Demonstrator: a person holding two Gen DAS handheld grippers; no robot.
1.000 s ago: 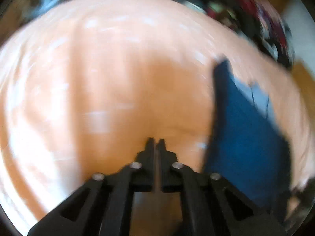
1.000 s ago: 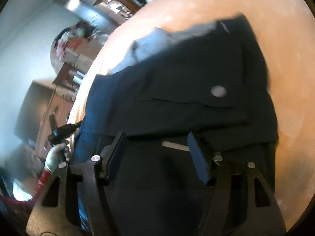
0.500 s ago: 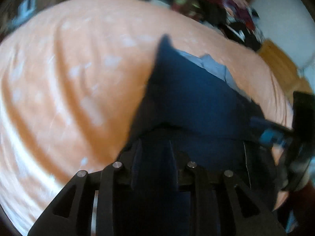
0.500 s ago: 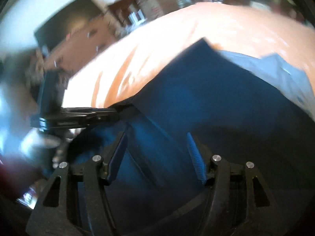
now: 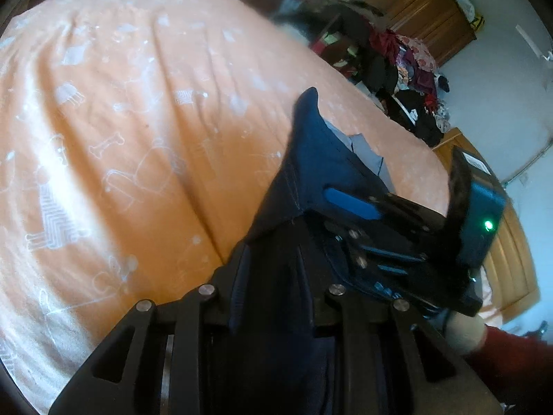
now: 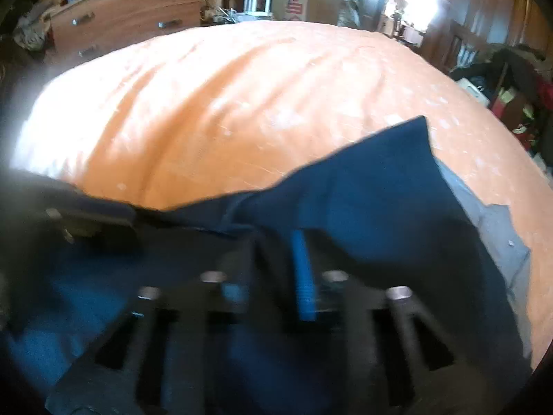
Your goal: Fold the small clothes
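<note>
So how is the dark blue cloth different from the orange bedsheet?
The dark blue garment is plain; the orange bedsheet has white bones and doodles printed on it. The garment is small and bunched, its edge between both grippers' fingers; the bedsheet is wide, spread nearly flat, and touched by neither gripper. Both are soft fabric with creases.

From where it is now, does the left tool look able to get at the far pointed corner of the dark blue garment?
Probably yes. The left tool already has the dark blue garment between its fingers near the close edge, and only open orange bedsheet borders the pointed corner. The right tool sits off to the side.
</note>
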